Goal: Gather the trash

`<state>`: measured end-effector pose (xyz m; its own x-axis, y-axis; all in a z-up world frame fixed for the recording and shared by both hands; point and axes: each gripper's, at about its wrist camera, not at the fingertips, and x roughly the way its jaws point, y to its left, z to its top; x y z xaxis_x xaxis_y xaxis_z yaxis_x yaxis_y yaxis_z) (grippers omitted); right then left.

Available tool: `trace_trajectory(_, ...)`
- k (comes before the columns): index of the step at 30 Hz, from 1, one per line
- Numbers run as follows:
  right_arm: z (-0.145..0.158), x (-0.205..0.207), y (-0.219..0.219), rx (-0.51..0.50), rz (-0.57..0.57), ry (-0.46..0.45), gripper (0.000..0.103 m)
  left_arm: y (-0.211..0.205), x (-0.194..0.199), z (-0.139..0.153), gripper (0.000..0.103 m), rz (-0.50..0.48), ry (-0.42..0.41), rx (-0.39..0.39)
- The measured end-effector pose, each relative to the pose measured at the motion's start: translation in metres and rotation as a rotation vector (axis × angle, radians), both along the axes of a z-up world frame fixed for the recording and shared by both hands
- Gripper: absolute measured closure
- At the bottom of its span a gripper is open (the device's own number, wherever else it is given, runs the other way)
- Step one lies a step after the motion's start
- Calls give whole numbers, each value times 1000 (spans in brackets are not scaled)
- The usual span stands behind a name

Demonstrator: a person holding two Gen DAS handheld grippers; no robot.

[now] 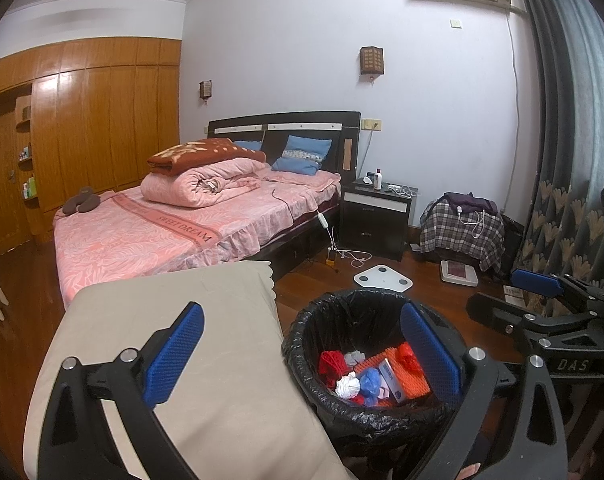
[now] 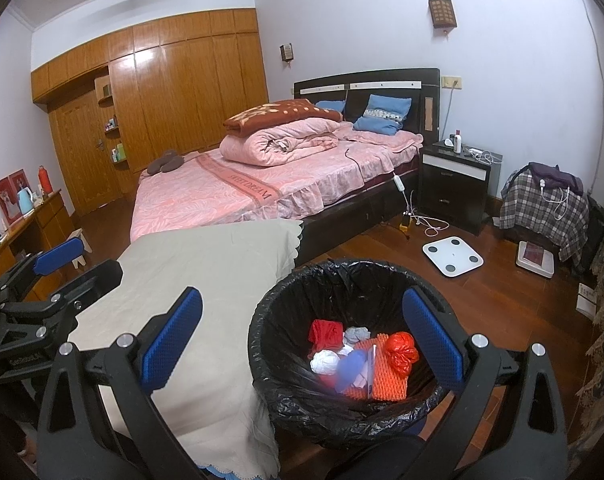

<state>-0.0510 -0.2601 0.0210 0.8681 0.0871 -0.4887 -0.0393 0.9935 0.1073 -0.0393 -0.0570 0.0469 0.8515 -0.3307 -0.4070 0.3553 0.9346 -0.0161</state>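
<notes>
A round trash bin (image 1: 344,297) (image 2: 344,269) lined with a black bag stands on the wooden floor, right below both grippers. Inside lies crumpled trash (image 1: 376,376) (image 2: 382,360): red, white and blue wads, a small box and an orange ribbed sheet. One blue piece looks blurred in the right wrist view. My left gripper (image 1: 302,310) is open over the bin's left rim with nothing between its fingers. My right gripper (image 2: 303,294) is open over the bin as well, also holding nothing. Each view shows a blue pad (image 1: 536,282) (image 2: 58,257) of the other gripper at its side.
A beige cloth-covered surface (image 1: 174,360) (image 2: 206,280) touches the bin's left side. Beyond are a pink bed (image 1: 150,232), a black nightstand (image 1: 376,220), a white scale (image 1: 383,276) on the floor, a plaid-covered chair (image 1: 462,236), cables (image 1: 354,257) and a curtain (image 1: 562,200) at right.
</notes>
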Motion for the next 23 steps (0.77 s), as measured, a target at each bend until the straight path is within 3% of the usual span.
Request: trace_trajectory(23,1,0,0,2,-1,2,6,0,1,-2,6,-4,2,7)
